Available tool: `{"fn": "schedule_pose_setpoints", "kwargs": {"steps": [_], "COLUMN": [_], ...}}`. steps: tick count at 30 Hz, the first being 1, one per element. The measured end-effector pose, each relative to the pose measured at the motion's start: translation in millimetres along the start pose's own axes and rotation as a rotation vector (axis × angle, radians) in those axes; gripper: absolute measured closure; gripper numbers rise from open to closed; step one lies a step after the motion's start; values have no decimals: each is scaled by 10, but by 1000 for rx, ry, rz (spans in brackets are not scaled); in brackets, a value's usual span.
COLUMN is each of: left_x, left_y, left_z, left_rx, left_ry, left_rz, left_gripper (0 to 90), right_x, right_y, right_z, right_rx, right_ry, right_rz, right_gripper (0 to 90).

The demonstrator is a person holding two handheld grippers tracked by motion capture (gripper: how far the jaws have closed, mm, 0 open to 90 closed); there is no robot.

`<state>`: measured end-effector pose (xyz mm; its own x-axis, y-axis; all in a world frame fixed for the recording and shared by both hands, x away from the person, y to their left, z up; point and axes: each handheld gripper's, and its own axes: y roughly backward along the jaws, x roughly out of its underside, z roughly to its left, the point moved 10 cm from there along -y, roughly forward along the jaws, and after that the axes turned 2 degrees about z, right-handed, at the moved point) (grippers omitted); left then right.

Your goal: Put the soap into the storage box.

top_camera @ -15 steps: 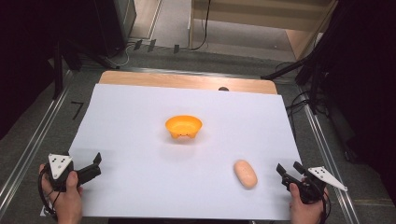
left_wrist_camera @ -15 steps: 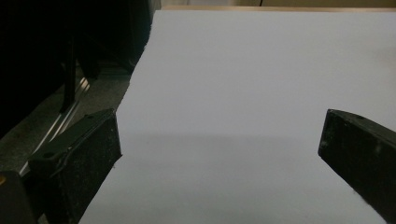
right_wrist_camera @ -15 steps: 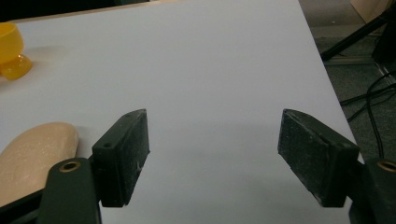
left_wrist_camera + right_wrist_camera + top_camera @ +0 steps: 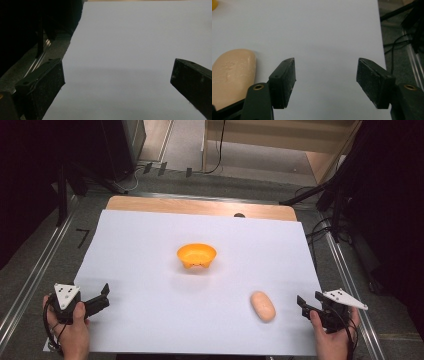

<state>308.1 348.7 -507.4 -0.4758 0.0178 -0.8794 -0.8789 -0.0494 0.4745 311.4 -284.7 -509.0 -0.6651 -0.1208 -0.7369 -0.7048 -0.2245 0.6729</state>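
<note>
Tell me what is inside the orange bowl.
The orange bowl looks empty: the high view shows only its bare orange inside. The near wall hides a strip of the floor behind it. The beige bread roll lies outside, on the white sheet.

The bowl is bright orange. The bread roll is pale tan. Both lie on a plain white sheet over a light wooden table. The 2 grippers, left and right, are black with grey plates.
</note>
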Motion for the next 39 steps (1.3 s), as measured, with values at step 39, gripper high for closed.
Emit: {"fn": "schedule_pose_setpoints", "kwargs": {"steps": [39], "left_x": [22], "left_y": [-34], "left_z": [-32], "left_rx": [0], "left_ry": [-33], "left_rz": [37], "left_gripper": [0], "right_x": [6], "right_y": [-296], "right_z": [1076], "right_rx": [-283], "right_ry": [96], "right_rz": [516], "right_gripper": [291]}}
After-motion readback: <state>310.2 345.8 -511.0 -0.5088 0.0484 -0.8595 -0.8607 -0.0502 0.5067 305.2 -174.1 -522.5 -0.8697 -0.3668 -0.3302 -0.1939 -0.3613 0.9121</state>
